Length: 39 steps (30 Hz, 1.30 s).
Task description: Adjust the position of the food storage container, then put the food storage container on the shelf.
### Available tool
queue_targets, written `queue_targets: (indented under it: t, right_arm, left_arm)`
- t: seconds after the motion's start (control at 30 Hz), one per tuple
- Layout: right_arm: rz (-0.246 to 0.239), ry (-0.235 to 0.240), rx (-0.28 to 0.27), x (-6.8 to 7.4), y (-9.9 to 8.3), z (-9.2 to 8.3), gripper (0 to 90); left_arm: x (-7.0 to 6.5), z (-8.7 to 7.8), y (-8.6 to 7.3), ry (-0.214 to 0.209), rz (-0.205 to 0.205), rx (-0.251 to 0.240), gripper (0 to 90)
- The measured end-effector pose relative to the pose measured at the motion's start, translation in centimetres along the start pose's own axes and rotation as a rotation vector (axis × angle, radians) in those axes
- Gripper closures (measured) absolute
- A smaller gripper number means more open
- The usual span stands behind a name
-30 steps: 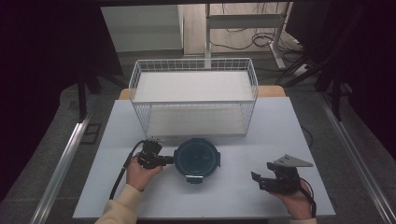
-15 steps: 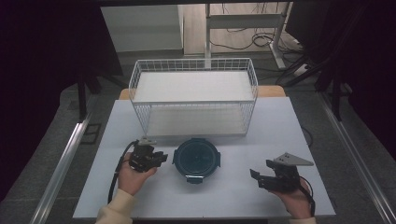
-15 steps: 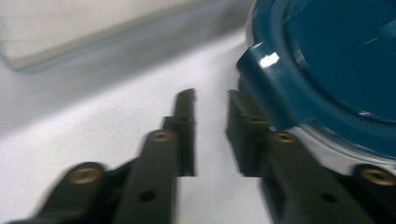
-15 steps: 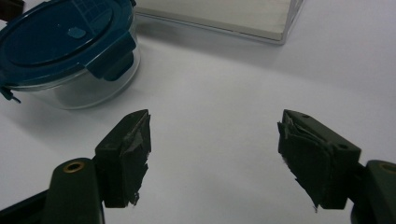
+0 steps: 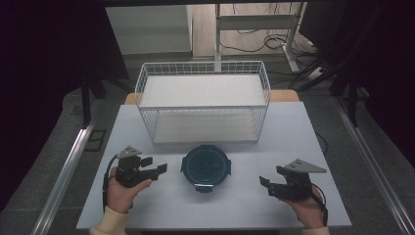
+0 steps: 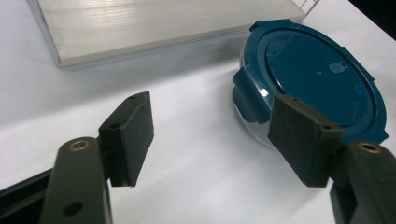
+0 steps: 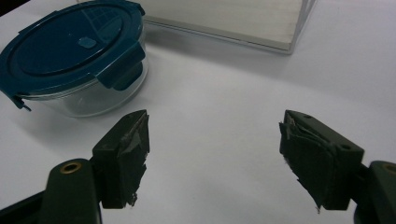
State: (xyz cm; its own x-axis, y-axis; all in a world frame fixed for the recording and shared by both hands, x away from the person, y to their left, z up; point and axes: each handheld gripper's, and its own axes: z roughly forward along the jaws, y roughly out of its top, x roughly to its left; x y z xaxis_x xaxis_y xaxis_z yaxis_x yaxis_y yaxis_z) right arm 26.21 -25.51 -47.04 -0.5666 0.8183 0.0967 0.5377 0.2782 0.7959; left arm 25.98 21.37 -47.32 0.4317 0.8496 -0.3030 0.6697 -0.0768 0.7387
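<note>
A round glass container with a dark teal clip-on lid [image 5: 205,165] stands at the middle of the white table [image 5: 293,129], lid on. My left gripper [image 5: 161,170] is a short way to its left and points at it. Its jaws have just been opening and nothing is between them. In the left gripper view the left gripper [image 6: 215,133] stands wide, with the container [image 6: 317,74] ahead to the right. My right gripper [image 5: 265,181] rests open near the front right, apart from the container. The right gripper view has the right gripper [image 7: 217,142] over bare table and the container [image 7: 70,46] at the upper left.
A white wire basket [image 5: 205,125] with a pale board floor stands behind the container at the table's back; its floor edge shows in the gripper views [image 6: 163,23] [image 7: 233,18]. Dark floor, metal rails and cables surround the table.
The left gripper was against the container's left side with its jaws shut. It has drawn back to the left and opened. The right gripper has stayed put.
</note>
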Motion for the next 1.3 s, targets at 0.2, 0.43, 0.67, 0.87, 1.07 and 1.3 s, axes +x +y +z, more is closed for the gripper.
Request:
queue_targets:
  t: [0.2,0.43,0.67,0.87,1.07,1.3]
  right_arm:
    - [-0.01,0.008,0.001,0.3,-0.2,0.1,22.7]
    - [0.036,0.013,-0.017,0.5,0.0,-0.2,21.8]
    - [0.066,0.074,0.002,1.0,0.6,0.0,22.0]
    - [0.086,0.092,0.023,1.2,1.7,0.9,18.6]
    - [0.114,0.12,0.033,1.9,3.7,2.6,15.1]
    - [0.139,0.168,0.047,3.2,5.6,4.7,14.0]
  left_arm:
    - [-0.5,-0.2,0.0,0.001,-0.007,-0.004,26.7]
    - [-1.0,-0.7,0.1,-0.012,-0.009,-0.015,22.3]
    - [-1.4,-0.4,0.4,-0.03,-0.008,-0.001,19.4]
    - [-1.5,-0.1,1.6,-0.038,-0.012,-0.001,18.0]
    - [-1.4,0.9,3.0,-0.083,-0.034,0.019,17.0]
    - [-1.4,2.1,3.0,-0.14,-0.061,0.035,16.5]
